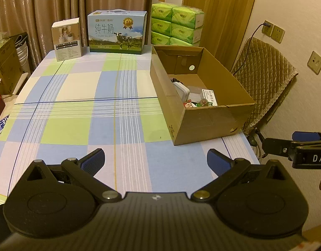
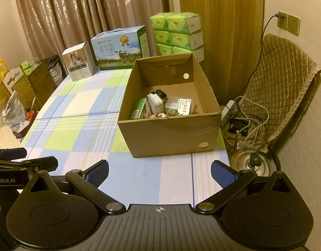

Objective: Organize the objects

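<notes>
Over the near edge of the checked tabletop [image 1: 76, 87] both my grippers — left gripper [image 1: 155, 158], right gripper [image 2: 159, 169] — hang with jaws wide and empty, while the small items [image 2: 160, 106] lie inside the cardboard box [image 2: 170, 133] at right.

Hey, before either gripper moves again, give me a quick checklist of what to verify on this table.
1. Left gripper open and holding nothing: ok.
2. Right gripper open and holding nothing: ok.
3. Cardboard box open-topped, with bare floor left at its far end: ok.
4. Small items already inside the box, such as the green carton: ok.
5. Loose small items left on the checked tablecloth: none visible, ok.
6. Whether the milk box or white box should go in: cannot tell.
</notes>
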